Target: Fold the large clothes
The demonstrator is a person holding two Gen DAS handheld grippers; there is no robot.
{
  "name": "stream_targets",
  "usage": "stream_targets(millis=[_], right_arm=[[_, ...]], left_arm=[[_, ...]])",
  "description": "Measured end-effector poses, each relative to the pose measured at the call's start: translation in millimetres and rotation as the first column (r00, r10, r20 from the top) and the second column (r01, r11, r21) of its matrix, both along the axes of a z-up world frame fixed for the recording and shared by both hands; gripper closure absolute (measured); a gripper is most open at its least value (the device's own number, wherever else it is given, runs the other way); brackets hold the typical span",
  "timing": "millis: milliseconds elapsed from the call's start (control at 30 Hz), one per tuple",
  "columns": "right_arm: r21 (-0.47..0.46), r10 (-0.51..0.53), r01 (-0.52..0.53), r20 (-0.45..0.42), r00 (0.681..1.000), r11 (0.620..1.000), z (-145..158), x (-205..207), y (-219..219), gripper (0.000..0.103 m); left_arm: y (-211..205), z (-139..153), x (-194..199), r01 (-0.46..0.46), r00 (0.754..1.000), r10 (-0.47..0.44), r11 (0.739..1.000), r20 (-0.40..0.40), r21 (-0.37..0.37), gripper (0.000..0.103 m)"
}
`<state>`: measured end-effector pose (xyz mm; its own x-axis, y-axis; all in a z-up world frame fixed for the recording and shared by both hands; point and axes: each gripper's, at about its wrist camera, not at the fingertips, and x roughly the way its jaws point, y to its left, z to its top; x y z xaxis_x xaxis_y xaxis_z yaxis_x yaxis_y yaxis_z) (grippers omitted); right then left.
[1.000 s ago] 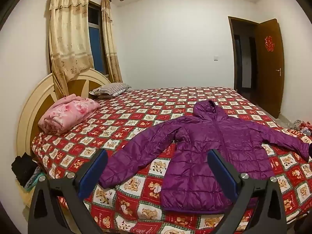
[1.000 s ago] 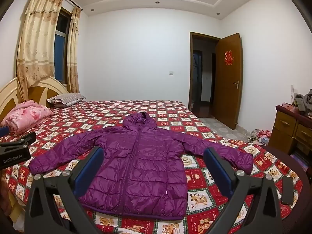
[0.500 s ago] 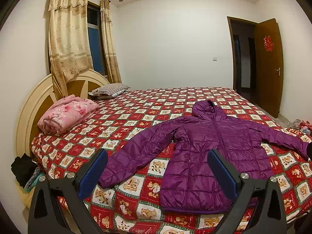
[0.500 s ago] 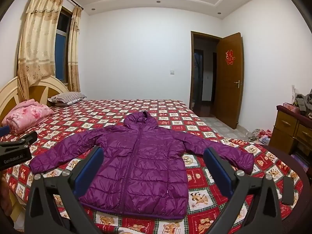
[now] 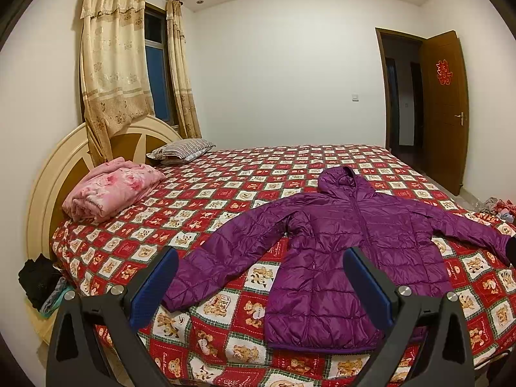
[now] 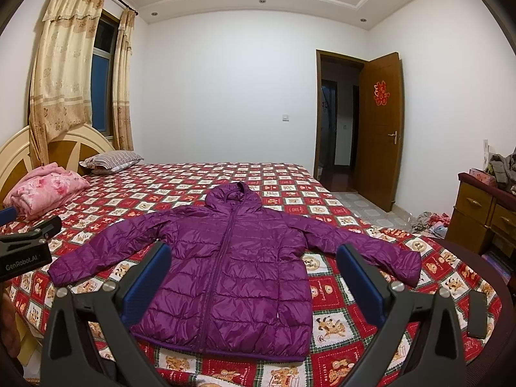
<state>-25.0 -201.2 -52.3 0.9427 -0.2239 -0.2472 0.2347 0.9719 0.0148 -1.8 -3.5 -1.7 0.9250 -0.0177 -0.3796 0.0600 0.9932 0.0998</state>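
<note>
On bed (image 6: 180, 190), flat purple jacket (image 6: 232, 258)

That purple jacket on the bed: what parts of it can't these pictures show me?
- Purple jacket, right wrist view: hem corners covered by the right gripper arms.
- Left wrist view: the far cuff runs behind a dark shape at the edge.
- Back and lining: face down on the bedspread.

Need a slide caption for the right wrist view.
Open right hand-held gripper above purple hooded jacket spread flat on patterned bed.
</note>
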Motion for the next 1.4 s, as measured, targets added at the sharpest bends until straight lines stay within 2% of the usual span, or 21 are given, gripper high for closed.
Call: stream_targets(millis=[1400], right_arm=[[0.005,0.002,-0.001,-0.007,1.0,1.0,-3.5,1.1,-0.5,0.0]], left_arm=[[-0.6,0.0,-0.5,0.0,1.0,0.0,1.0,0.002,0.001,0.001]])
